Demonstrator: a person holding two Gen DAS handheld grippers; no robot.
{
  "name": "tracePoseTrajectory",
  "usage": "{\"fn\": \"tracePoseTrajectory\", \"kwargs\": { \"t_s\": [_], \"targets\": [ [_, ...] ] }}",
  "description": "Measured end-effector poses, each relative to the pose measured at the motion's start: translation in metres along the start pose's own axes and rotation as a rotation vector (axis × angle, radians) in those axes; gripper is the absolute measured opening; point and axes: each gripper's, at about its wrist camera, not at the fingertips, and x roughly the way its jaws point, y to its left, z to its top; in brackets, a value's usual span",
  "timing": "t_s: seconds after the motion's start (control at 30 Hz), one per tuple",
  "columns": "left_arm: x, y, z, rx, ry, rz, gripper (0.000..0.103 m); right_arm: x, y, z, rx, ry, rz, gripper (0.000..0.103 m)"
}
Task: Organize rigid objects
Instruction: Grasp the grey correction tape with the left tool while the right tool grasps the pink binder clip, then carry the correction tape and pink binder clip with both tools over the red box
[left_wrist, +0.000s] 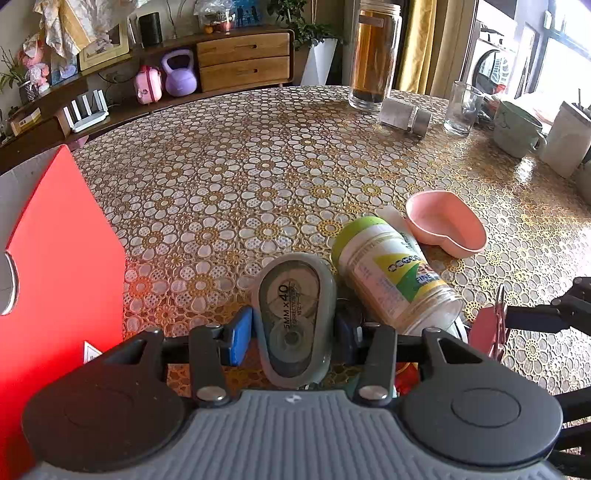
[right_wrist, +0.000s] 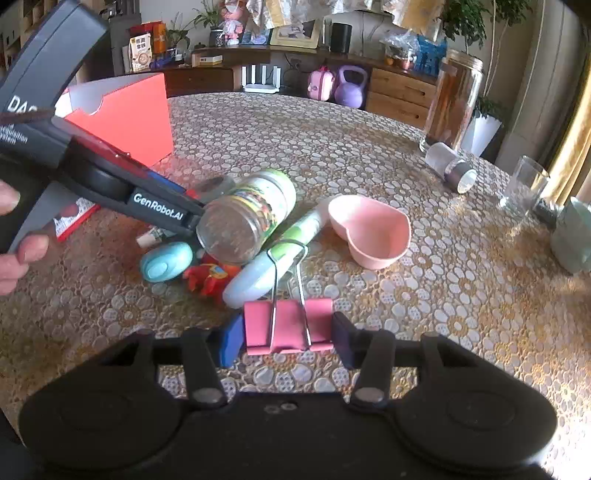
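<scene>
A grey correction tape dispenser (left_wrist: 293, 317) is pinched between the blue pads of the left gripper (left_wrist: 293, 334) in the left wrist view. A pink binder clip (right_wrist: 288, 326) is clamped between the pads of the right gripper (right_wrist: 288, 334) in the right wrist view. Both things lie low on the flower-patterned table (left_wrist: 240, 177).

Only the right wrist view shows the small blue oval case (right_wrist: 166, 260), the red toy (right_wrist: 207, 277) and the white-and-green tube (right_wrist: 273, 254), all partly covered by the toppled green-lidded jar (right_wrist: 247, 214). There the dispenser is almost wholly hidden behind the left gripper's finger and the jar. In the left view the clip is seen only edge-on, at the right border.

Just beyond the jar lies a pink heart-shaped bowl (left_wrist: 447, 223). The red box (left_wrist: 62, 266) is cut off at the left. Farther off, a tall glass jar (left_wrist: 375, 55) and a tumbler (left_wrist: 461, 109) stand near the table's far edge.
</scene>
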Motion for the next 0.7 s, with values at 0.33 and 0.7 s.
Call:
{"fn": "tracePoseTrajectory", "kwargs": {
  "t_s": [0.33, 0.7],
  "targets": [
    [-0.016, 0.007, -0.002, -0.039, -0.004, 0.004, 0.046, -0.017, 0.004, 0.002, 0.013, -0.033, -0.014, 0.049],
    [-0.060, 0.012, -0.004, -0.072, -0.033, -0.015, 0.046, -0.053, 0.012, 0.004, 0.059, -0.084, -0.007, 0.049]
  ]
}}
